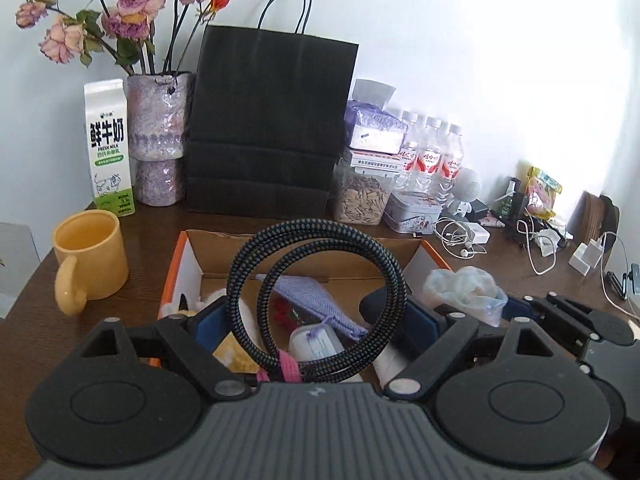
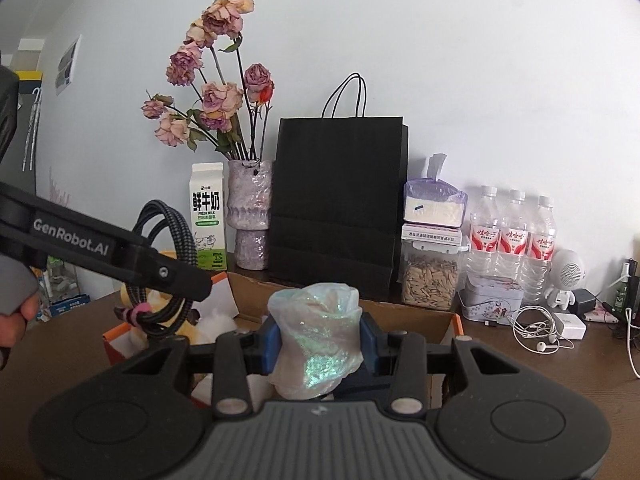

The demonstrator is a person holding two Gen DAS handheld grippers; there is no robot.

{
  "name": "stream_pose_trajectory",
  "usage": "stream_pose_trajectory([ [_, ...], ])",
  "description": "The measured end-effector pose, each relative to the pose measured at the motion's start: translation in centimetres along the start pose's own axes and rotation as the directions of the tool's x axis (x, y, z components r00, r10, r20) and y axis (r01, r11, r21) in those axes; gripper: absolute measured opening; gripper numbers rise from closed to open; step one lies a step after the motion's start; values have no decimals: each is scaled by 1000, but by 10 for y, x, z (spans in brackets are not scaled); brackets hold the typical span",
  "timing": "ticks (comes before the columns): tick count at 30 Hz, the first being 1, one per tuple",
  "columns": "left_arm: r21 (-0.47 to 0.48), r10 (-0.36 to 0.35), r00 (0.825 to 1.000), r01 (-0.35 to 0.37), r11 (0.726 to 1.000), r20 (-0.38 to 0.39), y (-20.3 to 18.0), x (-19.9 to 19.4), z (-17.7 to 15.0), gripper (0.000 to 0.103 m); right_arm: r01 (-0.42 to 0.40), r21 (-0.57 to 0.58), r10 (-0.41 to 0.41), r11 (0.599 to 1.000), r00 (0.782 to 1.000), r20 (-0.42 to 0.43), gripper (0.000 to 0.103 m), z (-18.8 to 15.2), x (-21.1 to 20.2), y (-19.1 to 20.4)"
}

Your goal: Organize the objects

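Left tool (image 1: 316, 312): spread wide and clamped across a coil of braided black cable (image 1: 316, 226), one blue pad on each side of the loop. Coil upright between the fingers, bound at the bottom by a pink strap (image 1: 288, 368), clear of everything under it. Tilted downward over an open cardboard box (image 1: 340, 260) with orange edges. From the right wrist view, seen side-on: long black fingers slanting in from the left edge down toward the box, part of a person's hand (image 2: 16, 320) at the grey handle at the far left.

Right tool (image 2: 320, 340): narrowed on a crumpled, shimmering plastic bag (image 2: 316, 332), blue pads pressing into both flanks, top of the bag bunched above them. Aimed closer to level than its partner, toward the back wall, over the near part of the same box. Just beside the left tool, on its right, both raised above the box.

Inside the box: a lilac pouch (image 1: 316, 300) with a drawstring, a small white bottle (image 1: 316, 344) touching it, something yellow and fluffy at the near left.

On the brown tabletop (image 1: 160, 224): a yellow mug (image 1: 90, 256) left of the box, handle toward the camera; behind it a milk carton (image 1: 108, 148) and a vase (image 1: 158, 132) of dried roses, side by side; a black carrier bag (image 1: 268, 120) upright behind the box; three water bottles (image 1: 430, 152) further right; white earphones (image 1: 460, 236) tangled near them.
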State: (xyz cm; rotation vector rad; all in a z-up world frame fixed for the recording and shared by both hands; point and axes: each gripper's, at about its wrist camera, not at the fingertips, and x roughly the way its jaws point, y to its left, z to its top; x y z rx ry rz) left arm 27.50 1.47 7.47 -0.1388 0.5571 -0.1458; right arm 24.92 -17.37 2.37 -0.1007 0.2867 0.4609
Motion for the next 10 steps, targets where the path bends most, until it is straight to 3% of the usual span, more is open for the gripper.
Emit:
stream_pose_trajectory([
  [10,-48,-15,998,12,999,-65,19,59,4,90,-9,47,12,999,997,-82,41,-6,63,-16],
])
